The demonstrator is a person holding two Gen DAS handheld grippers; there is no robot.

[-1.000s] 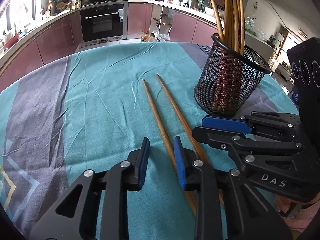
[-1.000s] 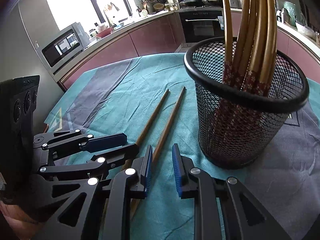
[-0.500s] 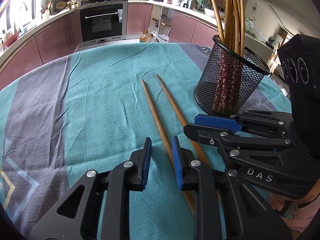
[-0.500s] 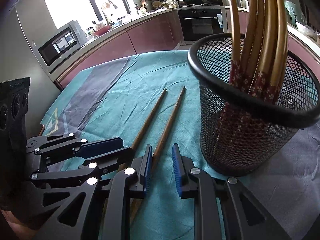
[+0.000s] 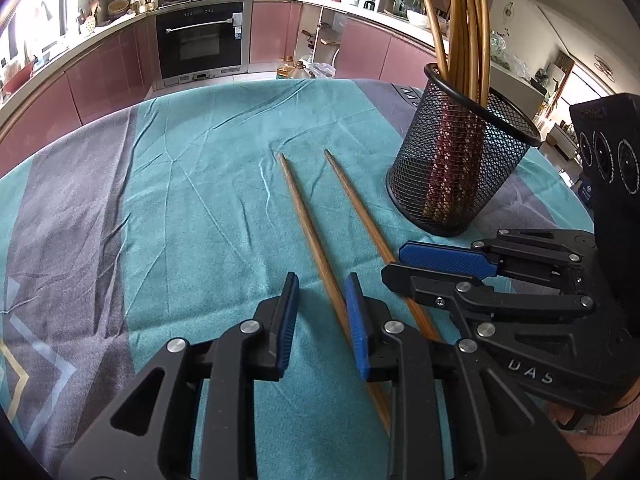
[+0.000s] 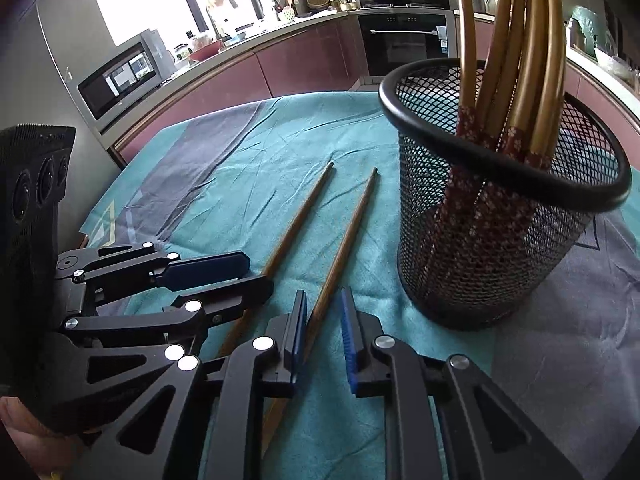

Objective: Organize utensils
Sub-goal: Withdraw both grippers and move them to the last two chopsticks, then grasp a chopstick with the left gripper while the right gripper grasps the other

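Two brown wooden chopsticks lie side by side on the teal tablecloth. My left gripper is open, low over the cloth, its jaws astride the left chopstick. My right gripper is open, its jaws astride the right chopstick, which also shows in the left wrist view. The left chopstick also shows in the right wrist view. A black mesh holder stands upright to the right with several chopsticks in it; it looms close in the right wrist view.
The round table has a teal and grey cloth. The two grippers sit close side by side; the right one shows in the left wrist view, the left one in the right wrist view. Kitchen cabinets and an oven stand behind.
Both grippers have moved forward along the chopsticks. The right gripper now has the right chopstick between its jaws. The holder looks closer in the right wrist view.
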